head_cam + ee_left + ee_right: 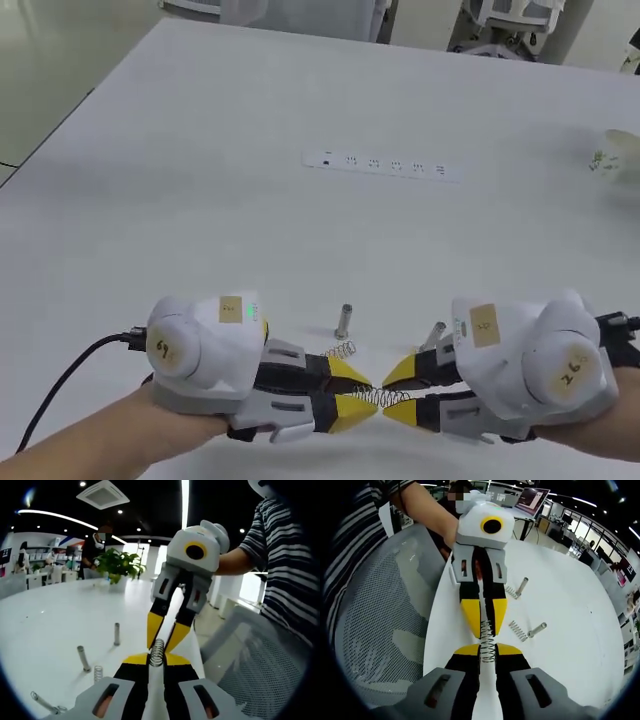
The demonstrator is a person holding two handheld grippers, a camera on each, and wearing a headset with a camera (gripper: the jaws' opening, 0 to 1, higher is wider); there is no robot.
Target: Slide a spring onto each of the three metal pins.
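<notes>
Silver wire is coiled into a thin spring (376,393), held at the near edge of the white bench (200,200). It is stretched left to right. One end is pinched by the left hand-held gripper (360,394), the other by the right hand-held gripper (392,393). Just behind, a pin (344,320) is stood upright.

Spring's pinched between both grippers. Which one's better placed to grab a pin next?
Right, probably. The tilted grey metal pin sits just beside the right gripper; the left gripper is farther from it. Both pinch the thin coiled wire spring, so left could hold it.
</notes>
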